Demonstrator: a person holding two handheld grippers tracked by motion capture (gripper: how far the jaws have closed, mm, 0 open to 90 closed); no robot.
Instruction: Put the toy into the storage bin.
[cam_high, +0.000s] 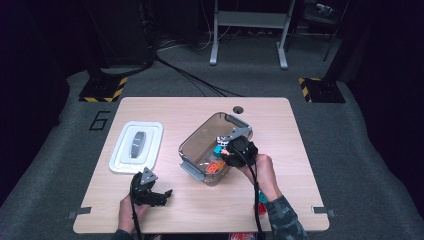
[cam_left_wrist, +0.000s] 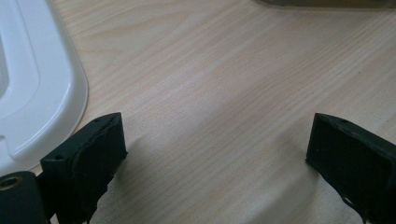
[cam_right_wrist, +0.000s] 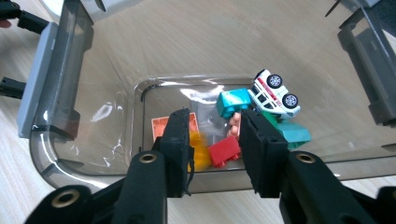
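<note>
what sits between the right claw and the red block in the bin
Nothing visible does. The right claw hangs inside the open smoky bin, its jaws a little apart, with the red block showing in the gap between them. The bin's lid lies aside on the table.

black hand-held gripper (cam_right_wrist: 215, 144), camouflage sleeve (cam_high: 284, 216), black cable (cam_high: 256, 195)

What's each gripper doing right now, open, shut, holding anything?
Left gripper: open, nothing between the jaws, low over the table beside the white lid.
Right gripper: jaws narrow over the toys in the clear bin; nothing visibly gripped.
</note>
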